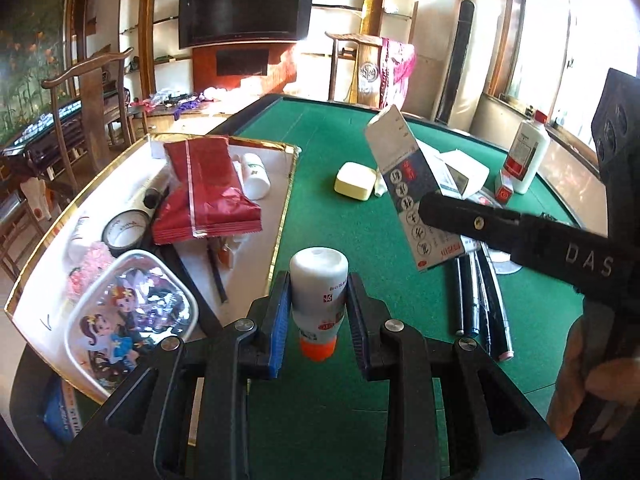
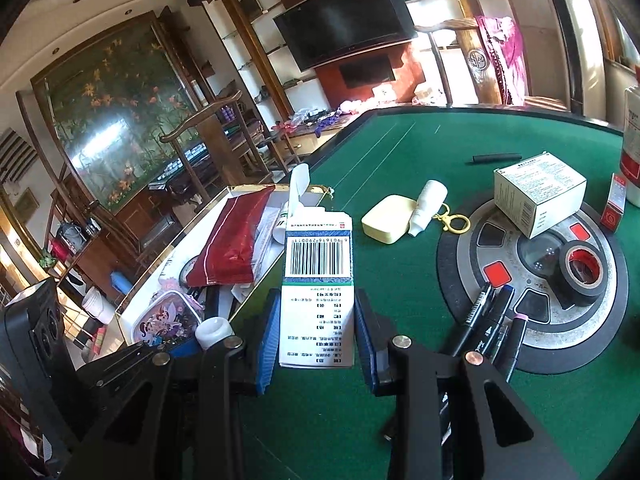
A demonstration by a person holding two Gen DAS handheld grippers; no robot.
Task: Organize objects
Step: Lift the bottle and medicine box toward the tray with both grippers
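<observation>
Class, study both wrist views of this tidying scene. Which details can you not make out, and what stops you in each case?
- Left wrist view: the glue bottle label, partly covered by the left gripper fingers.
- Left wrist view: the lower marker pens, crossed by the right gripper's arm.
- Right wrist view: small print on the medicine carton in the right gripper, too fine to read.
- Right wrist view: the tall white bottle, cut off by the edge.

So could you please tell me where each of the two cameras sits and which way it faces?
Left wrist: sits behind the left gripper, which holds a glue bottle, facing across the green table toward the television; the right gripper and a hand show.
Right wrist: sits behind the right gripper, which holds a medicine box, facing the tray; the left gripper's body shows lower left.
Shared: tray, red packet, yellow case, markers.
</observation>
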